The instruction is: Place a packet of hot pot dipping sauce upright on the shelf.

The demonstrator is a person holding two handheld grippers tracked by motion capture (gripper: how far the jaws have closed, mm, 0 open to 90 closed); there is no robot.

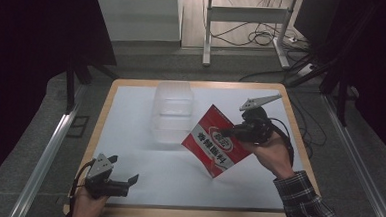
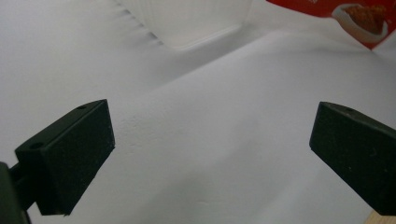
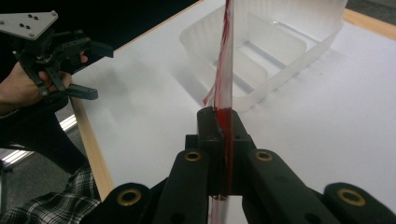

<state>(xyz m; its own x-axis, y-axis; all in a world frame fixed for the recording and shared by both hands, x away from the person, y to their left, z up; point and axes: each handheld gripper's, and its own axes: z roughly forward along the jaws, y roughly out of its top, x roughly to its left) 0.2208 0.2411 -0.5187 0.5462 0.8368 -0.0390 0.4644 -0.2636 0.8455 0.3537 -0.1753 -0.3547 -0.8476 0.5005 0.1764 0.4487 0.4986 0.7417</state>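
Observation:
A red snack packet (image 1: 213,148) with white lettering hangs tilted above the white sheet, right of centre. My right gripper (image 1: 226,134) is shut on its upper right edge. In the right gripper view the packet (image 3: 225,56) stands edge-on, pinched between the closed jaws of the right gripper (image 3: 223,122). A clear plastic container (image 1: 172,112) sits on the sheet just left of the packet, and its open top (image 3: 280,51) is empty. My left gripper (image 1: 123,169) rests near the front left corner, open with nothing between its jaws (image 2: 212,130). The container's base (image 2: 187,23) and a corner of the packet (image 2: 355,18) lie beyond it.
A white sheet (image 1: 142,171) covers most of the wooden table (image 1: 195,215). Dark curtains flank the table, and a metal frame with cables (image 1: 255,36) stands on the floor behind it. The left hand and gripper (image 3: 70,65) are beyond the table's edge in the right gripper view.

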